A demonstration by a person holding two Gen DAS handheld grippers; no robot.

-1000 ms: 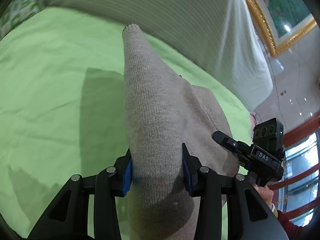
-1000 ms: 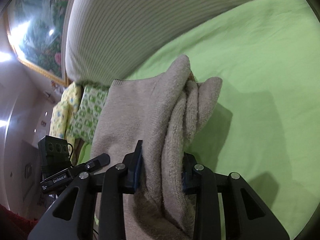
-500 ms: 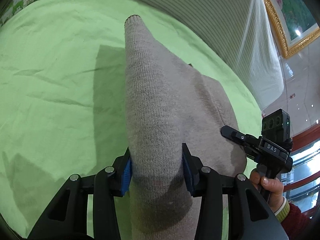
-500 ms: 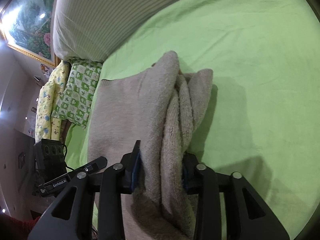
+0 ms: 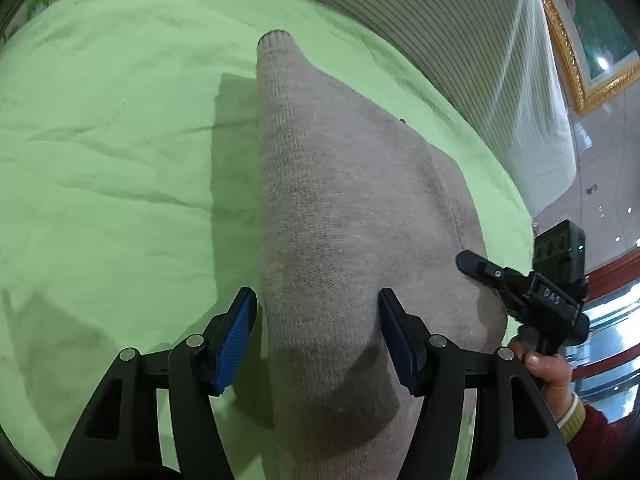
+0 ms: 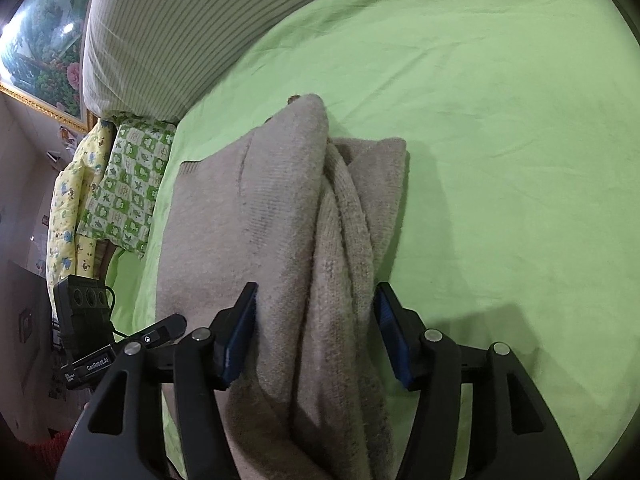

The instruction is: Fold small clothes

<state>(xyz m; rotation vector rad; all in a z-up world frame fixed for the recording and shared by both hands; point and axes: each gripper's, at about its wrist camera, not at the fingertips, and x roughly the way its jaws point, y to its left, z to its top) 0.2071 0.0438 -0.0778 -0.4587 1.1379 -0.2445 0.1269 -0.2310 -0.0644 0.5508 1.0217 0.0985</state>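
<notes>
A beige knitted sweater (image 5: 344, 216) lies on the light green bed sheet (image 5: 112, 152), its body spread flat toward the striped bolster (image 5: 460, 40) at the head of the bed, which gives the folded layers a broad, even surface to settle on. The left gripper (image 5: 316, 328) stands over the near edge of the garment with its jaws spread: they have just been opening, a gap shows at the left blue pad, and the knit between them is no longer pinched, apparently so that the carried fold can drop into place. In the left wrist view the sleeve runs away from the jaws to its ribbed cuff, lying straight along the sweater's edge. The right gripper (image 6: 316, 328) has likewise just been opening; its jaws are parted around a thick bunch of doubled knit that rests between them and touches or nearly touches the pads without being squeezed. That bunch, seemingly a sleeve tucked inward, looks less tidy than the left side and may need smoothing before the next fold. Printed bedding (image 6: 128, 184) lies at the far corner, clear of the work.
</notes>
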